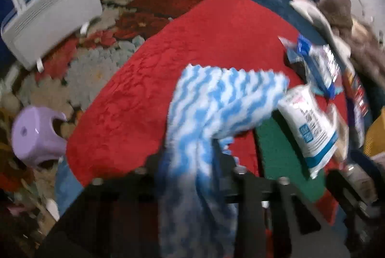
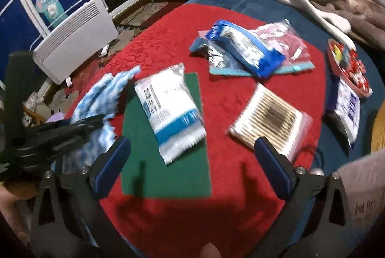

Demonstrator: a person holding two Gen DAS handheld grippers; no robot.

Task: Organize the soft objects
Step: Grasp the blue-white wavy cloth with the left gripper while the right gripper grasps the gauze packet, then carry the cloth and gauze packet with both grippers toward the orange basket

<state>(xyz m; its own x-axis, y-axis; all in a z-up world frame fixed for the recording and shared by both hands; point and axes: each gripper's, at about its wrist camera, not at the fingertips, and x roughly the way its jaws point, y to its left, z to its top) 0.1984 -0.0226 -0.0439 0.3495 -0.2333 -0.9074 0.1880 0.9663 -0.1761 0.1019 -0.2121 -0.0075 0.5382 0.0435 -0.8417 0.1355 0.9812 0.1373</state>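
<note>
The right gripper (image 2: 192, 157) stands released, jaws wide over the green mat (image 2: 168, 173) on the red cover (image 2: 216, 222). Bare cover lies beneath and behind it. Just ahead, on the mat, rests the white pack (image 2: 168, 111); ahead right lies the swab box (image 2: 269, 123), and the blue packs (image 2: 243, 51) sit farther off. The left gripper (image 1: 192, 173) is clenched on the striped cloth (image 1: 216, 101), which drapes over its fingers and hides them. Open cover extends ahead left to the bed edge. Motion blur obscures all labels.
</note>
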